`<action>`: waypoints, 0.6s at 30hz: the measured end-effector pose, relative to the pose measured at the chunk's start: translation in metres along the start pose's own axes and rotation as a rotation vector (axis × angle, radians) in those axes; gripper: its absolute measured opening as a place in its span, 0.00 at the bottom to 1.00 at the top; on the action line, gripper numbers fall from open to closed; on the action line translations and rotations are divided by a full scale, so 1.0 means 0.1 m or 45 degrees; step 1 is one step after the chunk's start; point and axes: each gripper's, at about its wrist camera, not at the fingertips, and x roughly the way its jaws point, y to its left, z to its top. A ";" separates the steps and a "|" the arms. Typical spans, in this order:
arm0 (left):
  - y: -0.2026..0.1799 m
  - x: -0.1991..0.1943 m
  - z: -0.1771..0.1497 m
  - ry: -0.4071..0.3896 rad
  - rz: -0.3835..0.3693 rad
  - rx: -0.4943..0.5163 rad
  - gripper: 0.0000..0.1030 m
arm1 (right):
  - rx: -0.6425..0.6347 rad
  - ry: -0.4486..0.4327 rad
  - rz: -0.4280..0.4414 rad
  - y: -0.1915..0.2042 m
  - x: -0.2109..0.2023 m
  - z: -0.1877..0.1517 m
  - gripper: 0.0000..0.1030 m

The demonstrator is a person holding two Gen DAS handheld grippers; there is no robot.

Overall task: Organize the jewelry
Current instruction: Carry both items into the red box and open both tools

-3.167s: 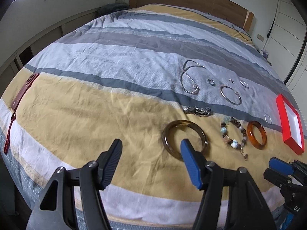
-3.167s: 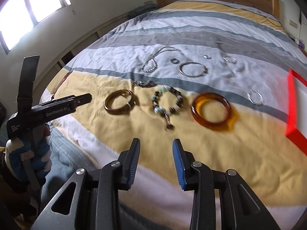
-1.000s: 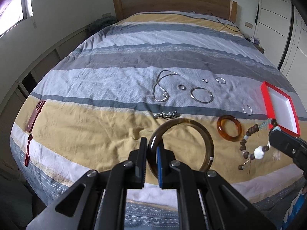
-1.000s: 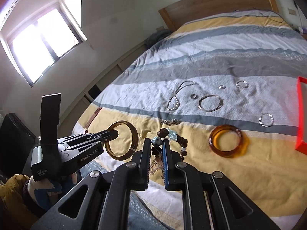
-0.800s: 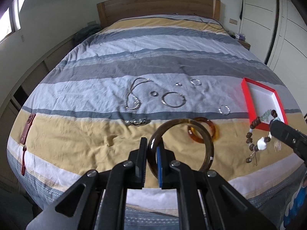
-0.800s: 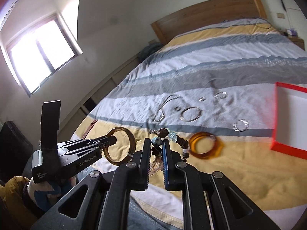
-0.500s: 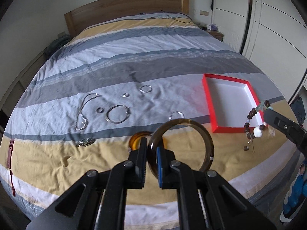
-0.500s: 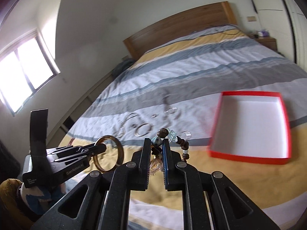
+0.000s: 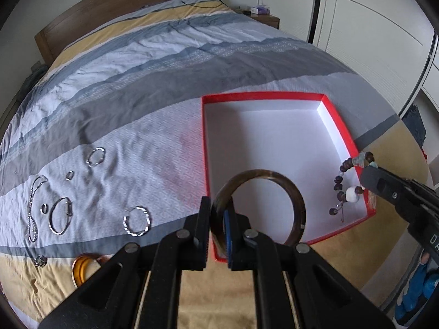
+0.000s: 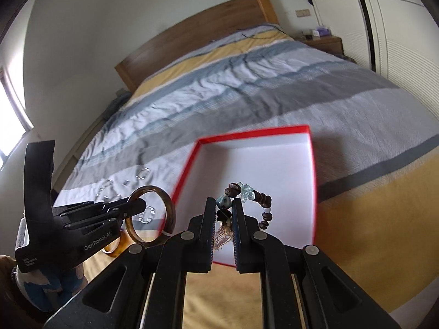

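Both grippers have swung right since half a second ago, and the red box now fills the middle of each view instead of sitting off to the side. I read my left gripper as clamped on the dark brown bangle, pinching its left edge so the ring stands upright in front of the box's near left corner. From the right wrist view the same bangle hangs off the left gripper's tip, held in the air above the bedspread. My right gripper is closed on the beaded bracelet; brown and pale beads loop out to the right of the fingers and a tassel dangles between them, over the box's white floor. In the left wrist view the bracelet droops from the right gripper's tip just inside the box's right wall.

On the bedspread to the left lie a silver chain, three silver hoops, two small rings and an amber bangle, all well apart from the box.
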 end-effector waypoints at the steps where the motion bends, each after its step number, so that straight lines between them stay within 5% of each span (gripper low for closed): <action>1: -0.06 0.11 -0.02 0.024 -0.012 0.011 0.08 | 0.009 0.018 -0.010 -0.08 0.07 -0.02 0.11; 8: -0.11 0.54 -0.17 0.126 0.008 0.012 0.09 | 0.022 0.105 -0.106 -0.37 0.34 -0.20 0.11; 18: -0.09 0.53 -0.18 0.130 -0.023 -0.034 0.12 | -0.033 0.147 -0.200 -0.30 0.38 -0.28 0.18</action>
